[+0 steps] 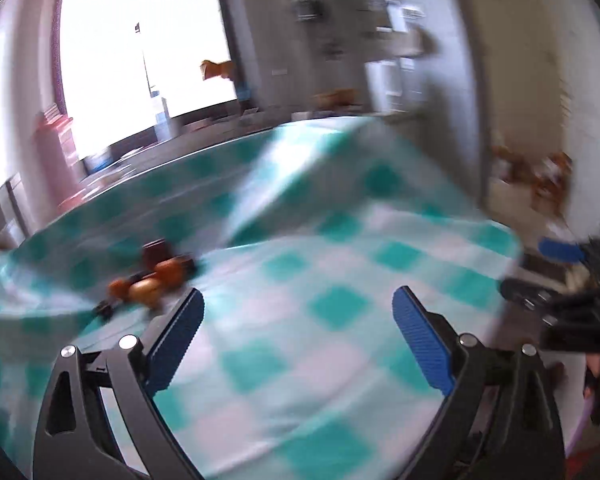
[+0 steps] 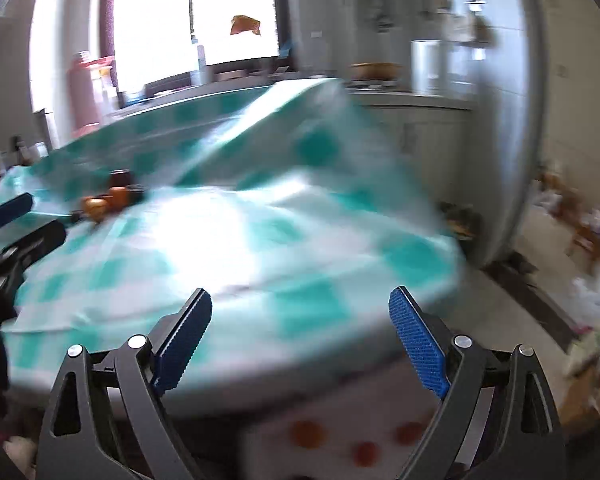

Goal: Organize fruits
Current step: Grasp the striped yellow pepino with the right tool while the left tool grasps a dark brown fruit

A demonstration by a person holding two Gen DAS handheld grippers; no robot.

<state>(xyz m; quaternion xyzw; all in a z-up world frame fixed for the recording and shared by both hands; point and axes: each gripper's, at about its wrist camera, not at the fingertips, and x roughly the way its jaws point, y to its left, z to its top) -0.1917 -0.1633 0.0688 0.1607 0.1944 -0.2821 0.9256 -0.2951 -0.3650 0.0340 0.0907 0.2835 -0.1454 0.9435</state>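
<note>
Both views are blurred by motion. A small heap of orange and brown fruits (image 1: pixel 156 280) lies on a teal-and-white checked tablecloth (image 1: pixel 300 320), beside a dark rack; the heap also shows in the right wrist view (image 2: pixel 108 200). My left gripper (image 1: pixel 298 336) is open and empty above the cloth, the fruits off its left finger. My right gripper (image 2: pixel 300 340) is open and empty over the table's near edge. Each gripper shows at the side of the other's view: the right gripper (image 1: pixel 564 272) and the left gripper (image 2: pixel 12 220).
The cloth is rucked up into a raised fold (image 1: pixel 308 168) at the back. A kitchen counter with pots (image 2: pixel 380 72) stands behind the table, a bright window (image 2: pixel 196 12) beyond. A white pillar (image 2: pixel 508 140) and floor clutter (image 2: pixel 580 220) are at right.
</note>
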